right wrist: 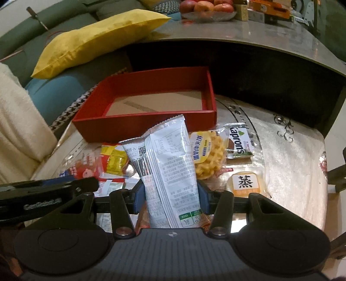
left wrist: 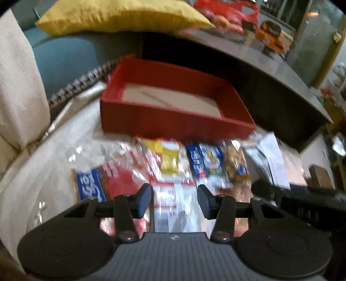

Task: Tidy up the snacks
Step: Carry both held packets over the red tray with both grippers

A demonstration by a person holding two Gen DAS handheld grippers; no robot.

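A shallow red cardboard box (right wrist: pixel 151 95) with a bare brown floor sits empty at the far side of a cream, silver-patterned tabletop (right wrist: pixel 281 147), just in front of a dark grey stone counter (right wrist: pixel 259 41). The right tool (right wrist: pixel 170 194) is clamped on a pale grey foil snack packet (right wrist: pixel 168 164), which stands upright between its blue pads (right wrist: pixel 202 195), the packet's crimped top edge overlapping the box's near wall in the right wrist view. Loose snacks lie scattered on the tabletop between the tools and the box: a yellow waffle in a clear wrapper (right wrist: pixel 205 155), a small green-and-white Kaprons packet (right wrist: pixel 239 141) beside it, a clear-wrapped yellow cake with a Chinese character label (right wrist: pixel 245 183), and a yellow-and-red sachet (right wrist: pixel 113 160) to the left. The left tool (left wrist: pixel 174 198) hangs over the pile; its pads (left wrist: pixel 143 200) stand apart with only clear wrappers visible below them, and the blurred view shows nothing gripped, though it is drawn as close as it goes. Below it lie a blue-and-white packet (left wrist: pixel 204 161) and a yellow-and-red packet (left wrist: pixel 169 158). A mustard-yellow cushion (right wrist: pixel 97 41) rests on a teal sofa (right wrist: pixel 54 95) to the left, and a glass dish of apples (right wrist: pixel 207 9) stands on the counter.
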